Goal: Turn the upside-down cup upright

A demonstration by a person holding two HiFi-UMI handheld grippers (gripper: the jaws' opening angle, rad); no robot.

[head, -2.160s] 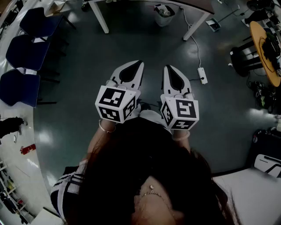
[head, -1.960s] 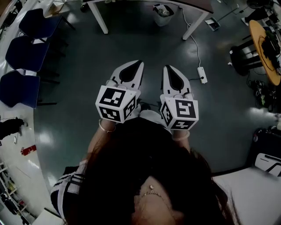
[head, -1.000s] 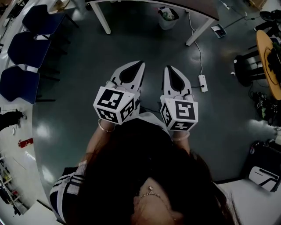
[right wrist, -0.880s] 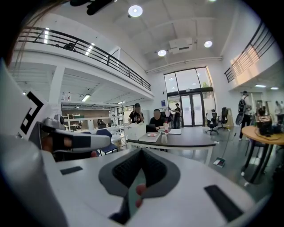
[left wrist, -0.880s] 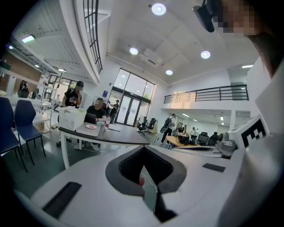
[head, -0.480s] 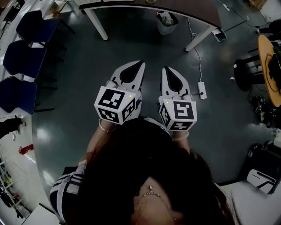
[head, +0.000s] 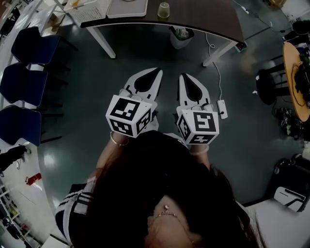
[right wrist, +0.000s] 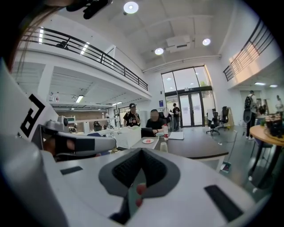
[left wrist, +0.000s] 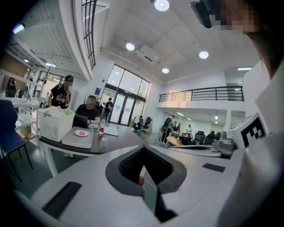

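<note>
Cup (head: 164, 9), seemingly rim-down, stands on the dark desk (head: 208, 17), well ahead of both sets of fingertips and roughly between the lines they point along. Desk and cup have only just slid into the head view's top edge; a second ago only floor lay ahead. Left gripper (head: 155, 73) and right gripper (head: 183, 77) are closed on nothing. This looks like the approach, with no grasp begun.

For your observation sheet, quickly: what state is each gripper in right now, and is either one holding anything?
Left gripper: closed, holding nothing.
Right gripper: closed, holding nothing.
</note>
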